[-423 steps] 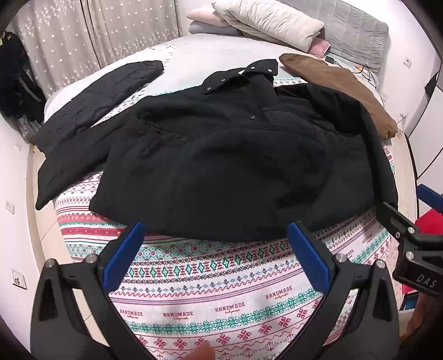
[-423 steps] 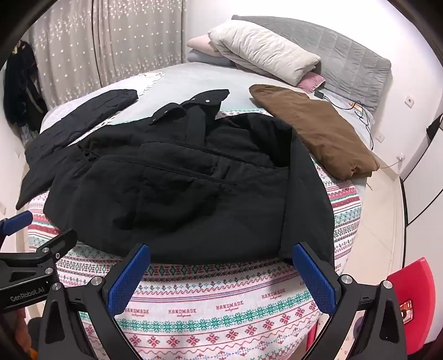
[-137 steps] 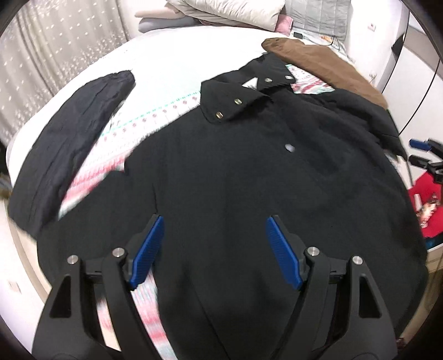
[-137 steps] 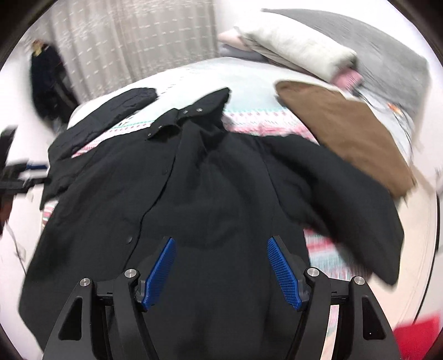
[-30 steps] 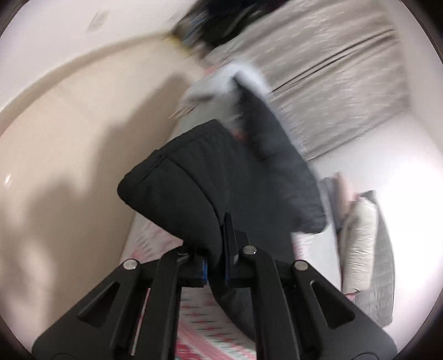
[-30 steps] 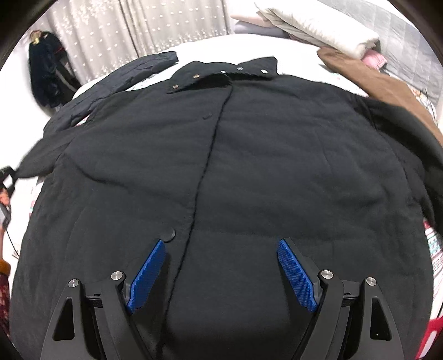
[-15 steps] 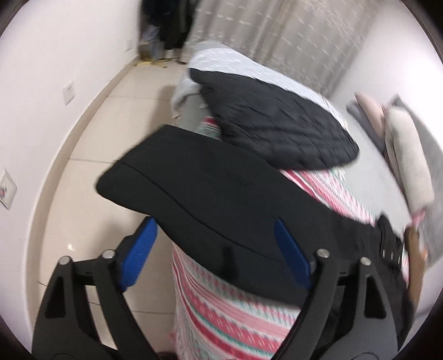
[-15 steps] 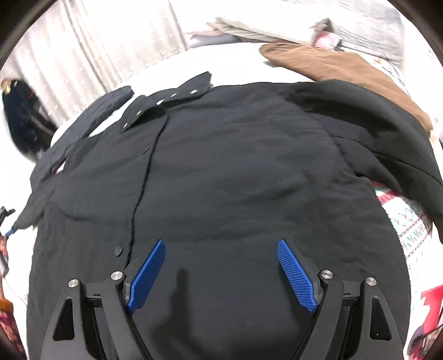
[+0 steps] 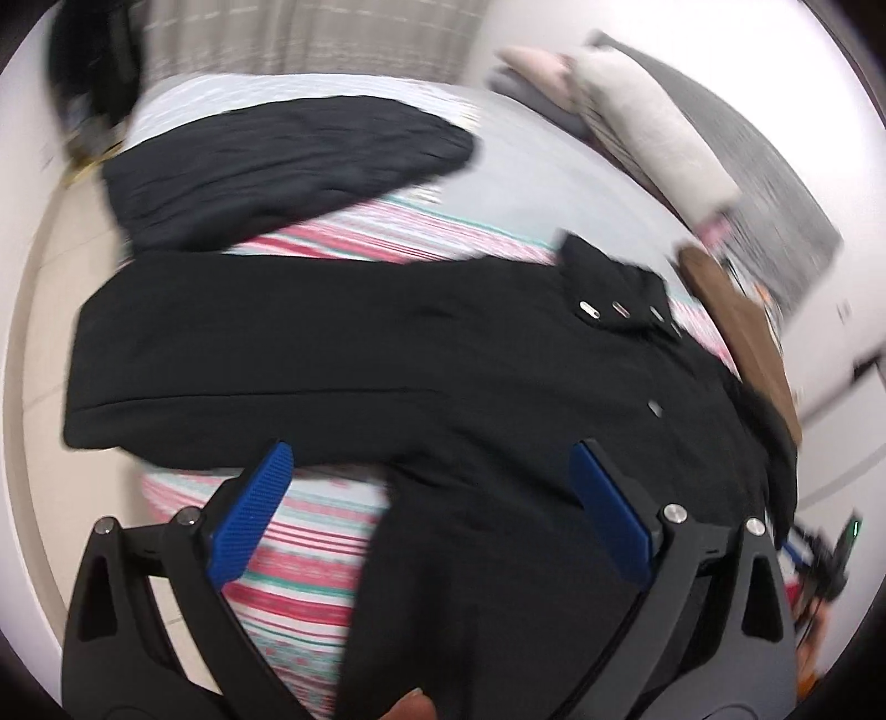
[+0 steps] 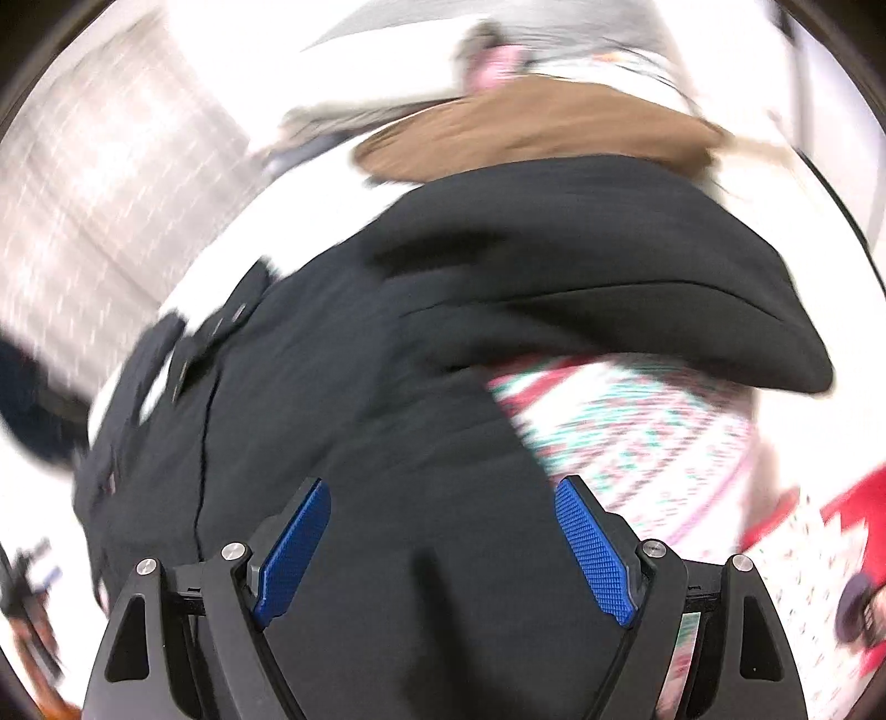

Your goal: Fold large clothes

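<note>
Left wrist view sits above the bed's near left corner, angled down across the black coat (image 9: 443, 354) toward the pillows (image 9: 653, 133) and curtain (image 9: 354, 39), close over the spread sleeve. Right wrist view hangs low over the coat's body (image 10: 387, 399), tilted and rolled, facing the brown garment (image 10: 531, 133) and the far sleeve, blurred. Both views share the coat's snap collar (image 9: 620, 299) and the patterned blanket (image 10: 631, 421).
</note>
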`<move>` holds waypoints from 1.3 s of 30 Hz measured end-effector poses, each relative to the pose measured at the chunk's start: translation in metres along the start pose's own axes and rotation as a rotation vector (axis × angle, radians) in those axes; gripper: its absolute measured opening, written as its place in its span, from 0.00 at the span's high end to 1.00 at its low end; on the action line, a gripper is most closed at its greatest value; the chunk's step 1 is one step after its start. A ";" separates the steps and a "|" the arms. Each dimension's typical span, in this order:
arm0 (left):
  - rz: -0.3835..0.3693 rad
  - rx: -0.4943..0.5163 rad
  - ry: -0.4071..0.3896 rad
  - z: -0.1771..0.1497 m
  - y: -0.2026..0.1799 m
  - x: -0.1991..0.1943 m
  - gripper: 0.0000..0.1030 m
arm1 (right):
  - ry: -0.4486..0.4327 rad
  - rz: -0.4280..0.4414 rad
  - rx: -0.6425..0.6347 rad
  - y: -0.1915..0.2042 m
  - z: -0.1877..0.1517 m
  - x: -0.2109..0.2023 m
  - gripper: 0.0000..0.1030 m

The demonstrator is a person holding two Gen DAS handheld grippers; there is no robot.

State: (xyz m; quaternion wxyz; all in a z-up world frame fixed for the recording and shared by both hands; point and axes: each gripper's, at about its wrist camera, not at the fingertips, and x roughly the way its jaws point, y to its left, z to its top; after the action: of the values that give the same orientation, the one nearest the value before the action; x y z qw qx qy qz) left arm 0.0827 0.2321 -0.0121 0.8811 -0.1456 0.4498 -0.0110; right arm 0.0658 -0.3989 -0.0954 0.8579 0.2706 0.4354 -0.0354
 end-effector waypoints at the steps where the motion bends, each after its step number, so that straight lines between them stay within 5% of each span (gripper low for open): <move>1: -0.010 0.033 0.011 -0.004 -0.014 0.000 0.03 | -0.012 0.001 0.055 -0.019 0.005 -0.002 0.18; 12: -0.173 0.453 0.134 -0.023 -0.226 0.058 0.03 | -0.120 0.043 0.576 -0.198 0.026 -0.006 0.18; 19: -0.260 0.610 0.146 -0.040 -0.334 0.103 0.03 | -0.163 -0.015 0.445 -0.253 0.084 -0.017 0.11; 28: -0.352 0.606 0.145 -0.046 -0.426 0.183 0.13 | -0.089 0.306 0.517 -0.314 0.127 0.065 0.13; 30: -0.356 0.585 0.138 -0.041 -0.434 0.197 0.24 | -0.113 0.343 0.541 -0.316 0.132 0.072 0.53; 31: -0.361 0.571 0.137 -0.037 -0.437 0.202 0.32 | -0.124 0.347 0.524 -0.310 0.135 0.072 0.92; 39: -0.527 0.471 0.072 -0.008 -0.481 0.239 0.60 | -0.526 0.238 0.225 -0.248 0.164 -0.087 0.95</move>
State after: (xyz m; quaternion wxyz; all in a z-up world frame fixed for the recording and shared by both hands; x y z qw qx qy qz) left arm 0.2719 -0.2660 -0.0775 0.8411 -0.0490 0.4125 -0.3464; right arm 0.0575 -0.7065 -0.0586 0.9038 0.3946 0.1572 -0.0514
